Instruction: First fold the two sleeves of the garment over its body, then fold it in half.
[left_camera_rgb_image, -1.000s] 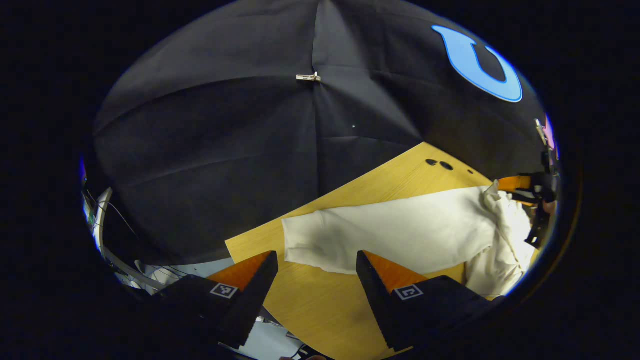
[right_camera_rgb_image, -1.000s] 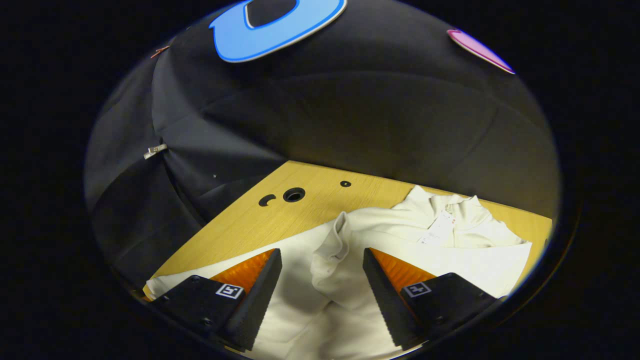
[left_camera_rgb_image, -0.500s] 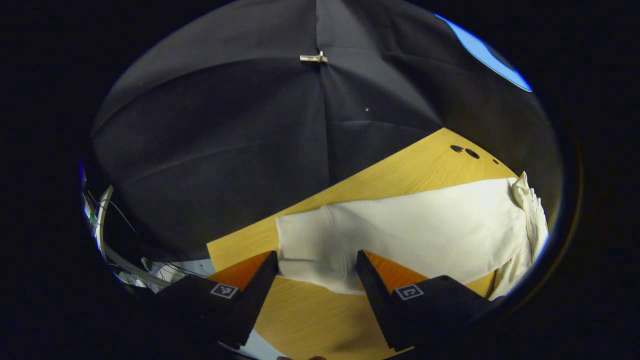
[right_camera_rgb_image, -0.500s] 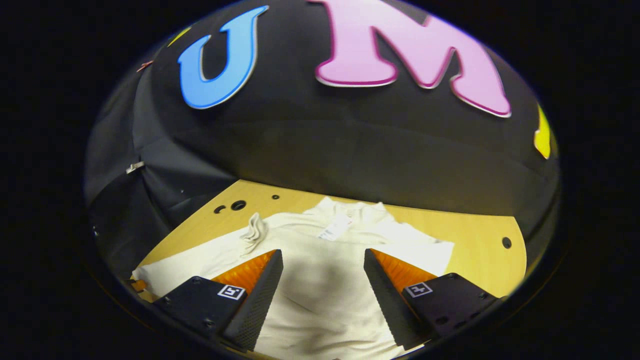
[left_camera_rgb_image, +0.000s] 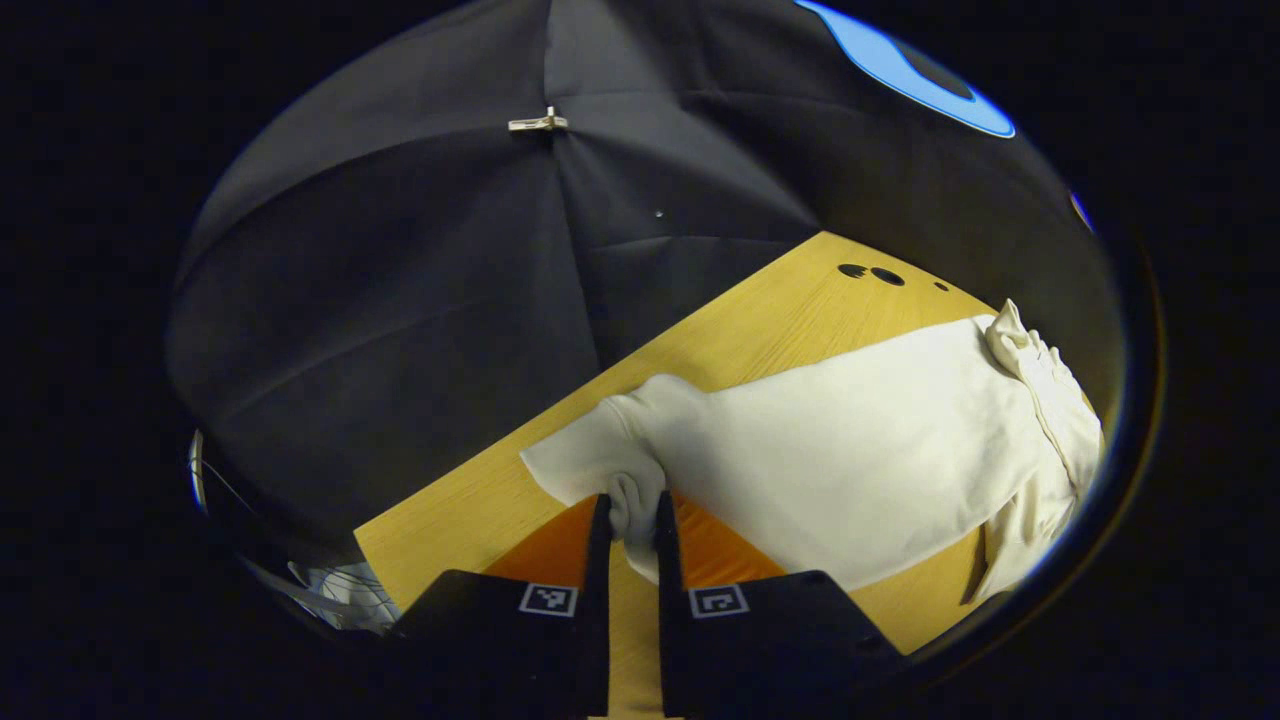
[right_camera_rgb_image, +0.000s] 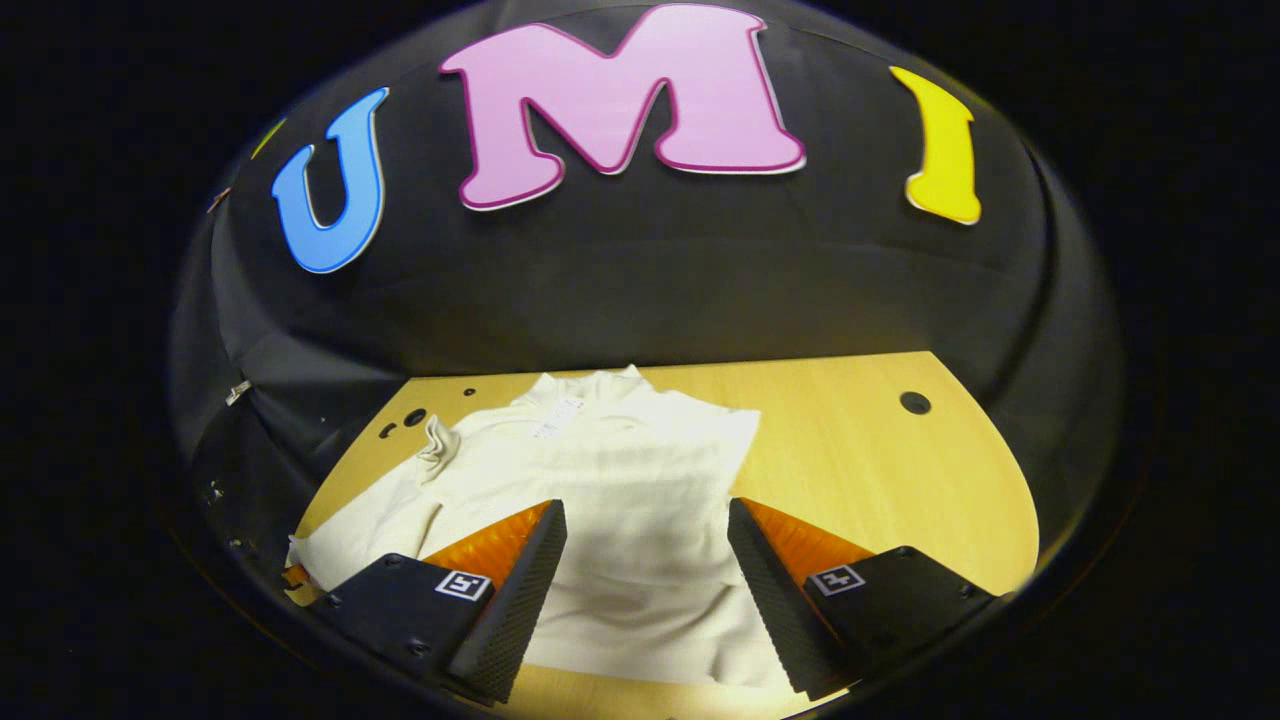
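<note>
Garment lies flat on the table; the left hand-held gripper is clamped on its cuff, close to the table's near edge. A thin pinch could slip mid-fold. The right hand-held gripper hovers above the body, fingers apart, bare table to its right.
</note>
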